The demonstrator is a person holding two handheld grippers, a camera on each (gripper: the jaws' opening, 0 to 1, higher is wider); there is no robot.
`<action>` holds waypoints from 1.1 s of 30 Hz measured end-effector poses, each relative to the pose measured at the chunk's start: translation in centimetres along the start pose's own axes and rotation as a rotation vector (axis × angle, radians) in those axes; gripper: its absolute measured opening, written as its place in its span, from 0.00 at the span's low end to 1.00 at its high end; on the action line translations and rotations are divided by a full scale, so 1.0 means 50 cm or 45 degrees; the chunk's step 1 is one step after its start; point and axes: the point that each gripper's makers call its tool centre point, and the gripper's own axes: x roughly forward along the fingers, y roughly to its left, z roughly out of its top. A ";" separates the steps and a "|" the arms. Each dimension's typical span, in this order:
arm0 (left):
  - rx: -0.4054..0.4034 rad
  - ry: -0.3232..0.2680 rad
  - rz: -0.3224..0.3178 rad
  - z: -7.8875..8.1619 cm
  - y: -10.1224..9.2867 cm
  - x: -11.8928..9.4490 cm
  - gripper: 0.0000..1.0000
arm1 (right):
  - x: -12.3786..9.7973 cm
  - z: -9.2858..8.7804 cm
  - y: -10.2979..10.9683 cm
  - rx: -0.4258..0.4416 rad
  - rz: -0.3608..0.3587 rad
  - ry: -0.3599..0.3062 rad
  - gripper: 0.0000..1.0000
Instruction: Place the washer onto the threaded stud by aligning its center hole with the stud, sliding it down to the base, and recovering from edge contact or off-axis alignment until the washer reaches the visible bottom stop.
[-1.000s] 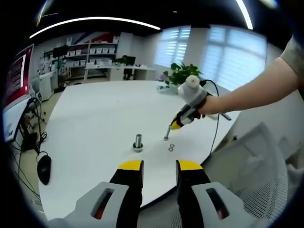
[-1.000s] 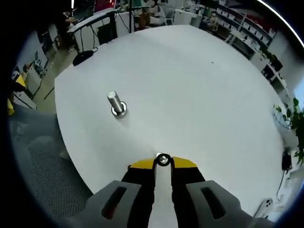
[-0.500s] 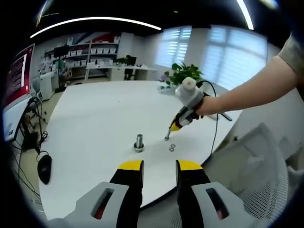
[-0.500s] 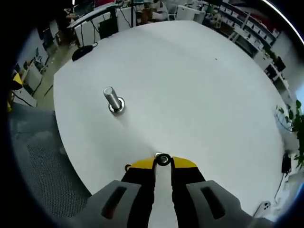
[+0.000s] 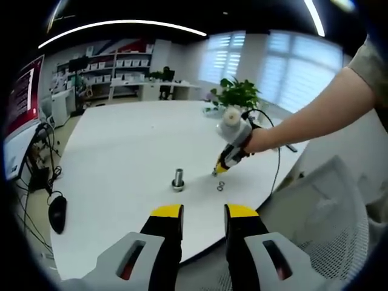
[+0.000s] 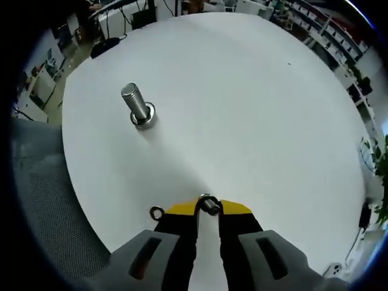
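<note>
Carrying a washer (image 6: 208, 205) pinched in its closed tips, the right gripper (image 6: 208, 209) hangs above the white table (image 6: 254, 109), well apart from the upright threaded stud (image 6: 137, 106). Next comes centring the hole over it. The left gripper (image 5: 204, 212) waits with jaws parted, empty.

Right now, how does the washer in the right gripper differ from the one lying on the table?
The held washer is pinched between the right gripper's closed yellow tips and lifted off the table; the loose washer lies flat on the table beside that gripper, untouched. The held one is partly hidden by the tips; the loose one shows its whole ring. Both are small metal rings, and neither is on the threaded stud.
</note>
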 end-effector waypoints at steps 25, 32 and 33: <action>0.004 0.007 -0.015 -0.001 -0.004 0.001 0.24 | -0.013 -0.037 0.026 0.151 0.049 0.013 0.20; 0.000 0.009 -0.012 -0.003 -0.003 0.000 0.24 | 0.004 -0.044 0.060 0.164 0.095 0.029 0.20; -0.001 0.008 -0.010 -0.002 -0.002 0.000 0.24 | 0.006 -0.045 0.060 0.165 0.094 0.032 0.20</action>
